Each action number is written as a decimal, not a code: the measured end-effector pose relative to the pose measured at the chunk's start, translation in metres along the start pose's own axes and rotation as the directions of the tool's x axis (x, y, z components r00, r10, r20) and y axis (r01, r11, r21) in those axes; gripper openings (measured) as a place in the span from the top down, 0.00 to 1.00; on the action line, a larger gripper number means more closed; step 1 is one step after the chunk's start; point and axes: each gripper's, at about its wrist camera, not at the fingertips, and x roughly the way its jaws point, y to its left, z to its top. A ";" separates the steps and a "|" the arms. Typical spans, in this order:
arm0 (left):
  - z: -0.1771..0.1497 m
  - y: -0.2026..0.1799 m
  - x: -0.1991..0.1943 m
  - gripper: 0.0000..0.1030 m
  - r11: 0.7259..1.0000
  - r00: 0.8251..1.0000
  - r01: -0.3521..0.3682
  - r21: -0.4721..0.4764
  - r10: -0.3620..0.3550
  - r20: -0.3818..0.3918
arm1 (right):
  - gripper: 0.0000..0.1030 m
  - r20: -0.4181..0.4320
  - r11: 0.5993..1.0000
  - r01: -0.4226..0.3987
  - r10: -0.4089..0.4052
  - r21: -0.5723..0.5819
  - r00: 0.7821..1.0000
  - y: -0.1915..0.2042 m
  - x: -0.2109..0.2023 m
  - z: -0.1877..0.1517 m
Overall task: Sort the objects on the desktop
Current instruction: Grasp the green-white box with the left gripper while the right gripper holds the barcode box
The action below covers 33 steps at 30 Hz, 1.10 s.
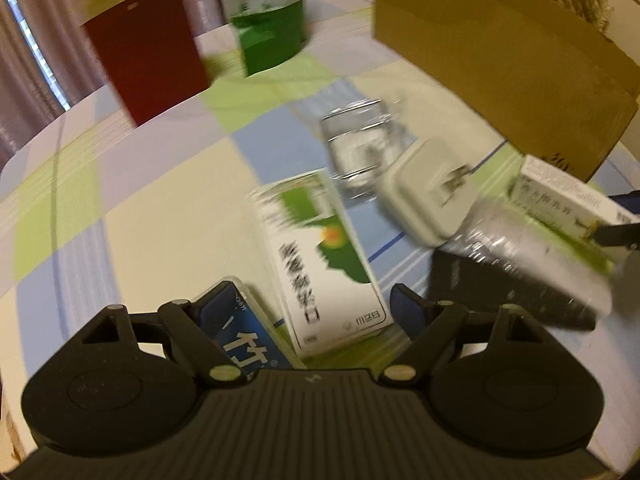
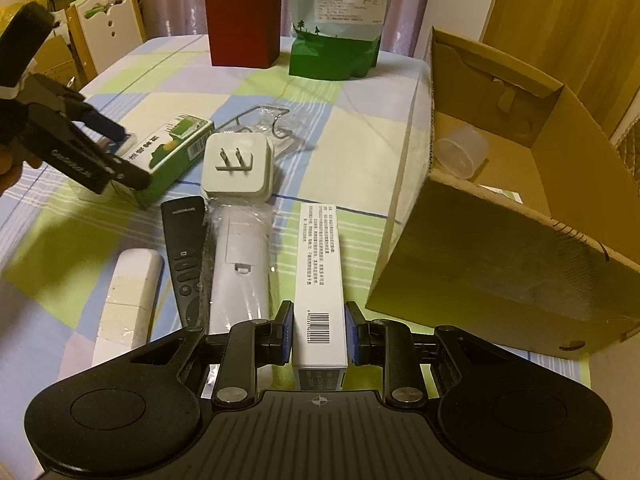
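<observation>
My left gripper [image 1: 312,306] is open, its fingers on either side of the near end of a green-and-white carton [image 1: 320,264] lying on the checked tablecloth. A blue packet [image 1: 248,344] lies under its left finger. From the right wrist view, the left gripper [image 2: 124,152] hovers at that carton [image 2: 172,160]. My right gripper [image 2: 319,332] has both pads against the sides of a long white box [image 2: 320,264] with a barcode, which lies flat. The left wrist view is motion-blurred; the white box [image 1: 568,196] appears there at the right edge.
Between the grippers lie a white plug adapter [image 2: 238,168], a wrapped white remote [image 2: 240,264], a black remote [image 2: 184,248], a white bar [image 2: 128,300] and clear packaging [image 2: 272,124]. An open cardboard box [image 2: 500,248] holding a plastic cup [image 2: 460,152] stands right. A red box [image 2: 244,28] and green pouch [image 2: 336,32] stand behind.
</observation>
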 end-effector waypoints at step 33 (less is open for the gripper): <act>0.018 0.001 0.033 0.30 1.000 1.000 0.015 -0.023 -0.016 -0.027 | 0.75 -0.088 0.999 0.001 0.003 0.043 0.996 -0.012 0.028 0.003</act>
